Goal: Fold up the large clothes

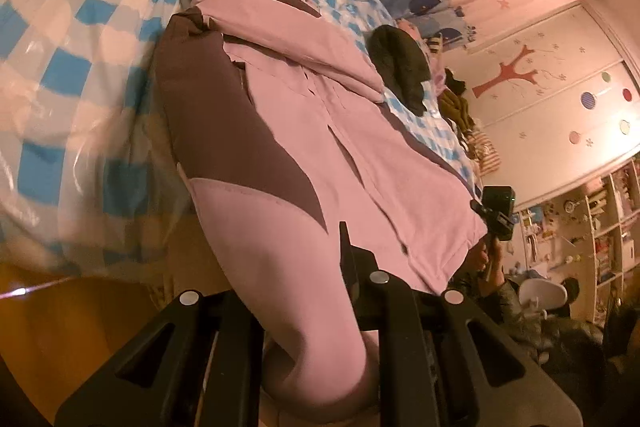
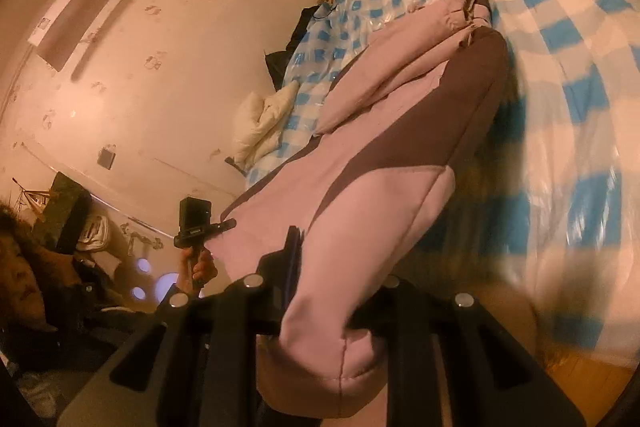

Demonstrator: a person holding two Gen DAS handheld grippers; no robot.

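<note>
A bed covered by a glossy blue-and-white checked plastic sheet (image 1: 80, 39) fills most of both views, serving as the broad flat surface a big garment needs for folding. On it lies the task's thing, a large padded jacket in pale pink fabric with dark brown panels (image 1: 288, 99); in the left wrist view its long axis runs from about 11 o'clock, where the far end rests on the sheet, down to 6 o'clock, where the near end hangs off the bed toward the camera. In the right wrist view the same jacket (image 2: 400, 131) runs from about 1 o'clock down to 6 o'clock. Both near corners are raised, apparently so the hem end can be carried over the body for a fold. A small dark garment (image 1: 400, 67) lies beyond the jacket at roughly 2 o'clock in the left view, clear of the work. The left gripper (image 1: 320, 379) has its jaws nearly together, pinching a pink fold of the jacket's near end. The right gripper (image 2: 324, 339) is likewise clamped down on a bunched pink corner with a seam line showing.
</note>
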